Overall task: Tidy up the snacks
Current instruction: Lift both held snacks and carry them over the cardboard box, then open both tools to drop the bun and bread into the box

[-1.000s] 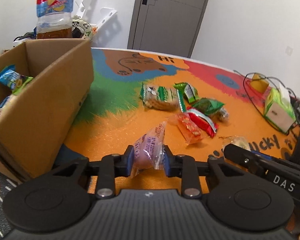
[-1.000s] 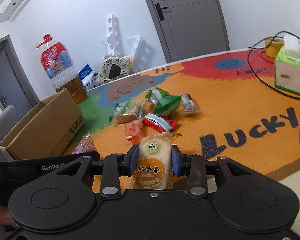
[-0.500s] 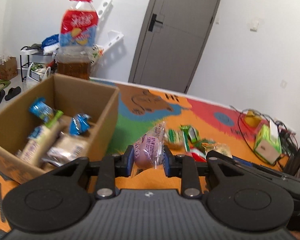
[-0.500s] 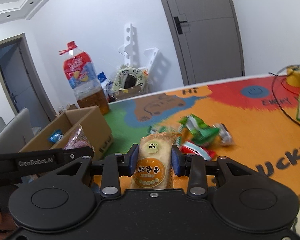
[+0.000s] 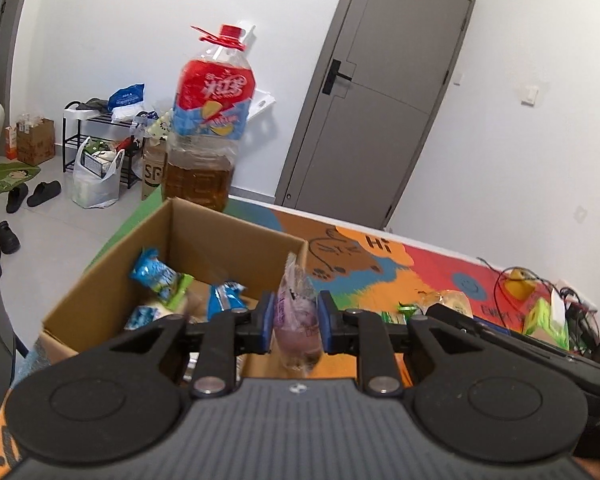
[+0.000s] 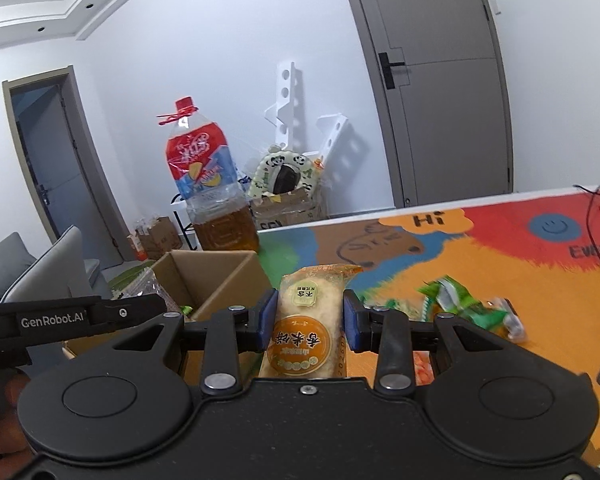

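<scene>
Both grippers carry snacks toward the open brown cardboard box (image 5: 236, 240) at centre-left: left gripper (image 5: 296, 322) fingers clamp a clear pinkish-purple packet (image 5: 296, 312), right gripper (image 6: 310, 320) fingers clamp a yellow-orange rice-cracker packet (image 6: 306, 320); next, probably release over the box.

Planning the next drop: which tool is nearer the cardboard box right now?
Left. The left tool, holding a pink snack packet, is at the cardboard box rim; the right tool, gripping a rice cracker pack, sits further back beside it.

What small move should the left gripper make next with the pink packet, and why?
Probably ease the left gripper a little further forward over the open brown cardboard box, then open its jaws. The translucent pink snack packet is clamped at the box's near right corner, not clearly over the blue wrapped snacks inside, so releasing now might drop it on the rim.
</scene>
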The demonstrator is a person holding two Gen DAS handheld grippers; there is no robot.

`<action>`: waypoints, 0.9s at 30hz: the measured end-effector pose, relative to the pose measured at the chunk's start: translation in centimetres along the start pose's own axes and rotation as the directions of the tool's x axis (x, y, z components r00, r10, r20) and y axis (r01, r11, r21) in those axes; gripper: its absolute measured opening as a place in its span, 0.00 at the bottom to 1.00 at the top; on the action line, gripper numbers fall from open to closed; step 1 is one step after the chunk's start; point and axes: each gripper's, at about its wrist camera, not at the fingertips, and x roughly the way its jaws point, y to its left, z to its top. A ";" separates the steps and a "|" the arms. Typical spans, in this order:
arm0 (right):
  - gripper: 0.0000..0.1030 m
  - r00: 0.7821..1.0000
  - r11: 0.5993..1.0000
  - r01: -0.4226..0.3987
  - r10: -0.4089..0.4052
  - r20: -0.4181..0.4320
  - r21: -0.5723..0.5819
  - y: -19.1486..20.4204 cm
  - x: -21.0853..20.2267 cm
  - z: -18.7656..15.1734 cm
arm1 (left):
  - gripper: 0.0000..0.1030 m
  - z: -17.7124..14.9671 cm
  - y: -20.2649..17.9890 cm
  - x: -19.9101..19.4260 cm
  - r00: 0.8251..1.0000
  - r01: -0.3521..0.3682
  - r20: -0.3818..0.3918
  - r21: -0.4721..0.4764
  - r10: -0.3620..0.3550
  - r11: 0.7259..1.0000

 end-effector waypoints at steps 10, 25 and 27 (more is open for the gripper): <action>0.34 0.999 0.999 -0.033 0.033 0.005 -0.033 2.6 1.7 1.2 | 0.06 1.7 3.3 0.0 0.999 -0.044 0.018 -0.039 0.045 0.998; 0.34 0.996 0.994 -0.086 0.085 -0.017 -0.070 6.4 4.6 2.5 | 0.11 1.2 7.2 -0.1 0.993 -0.111 -0.041 -0.080 0.108 0.991; 0.34 0.996 0.993 -0.092 0.091 -0.020 -0.070 7.0 5.1 2.7 | 0.14 1.1 7.7 -0.2 0.992 -0.118 -0.049 -0.093 0.114 0.989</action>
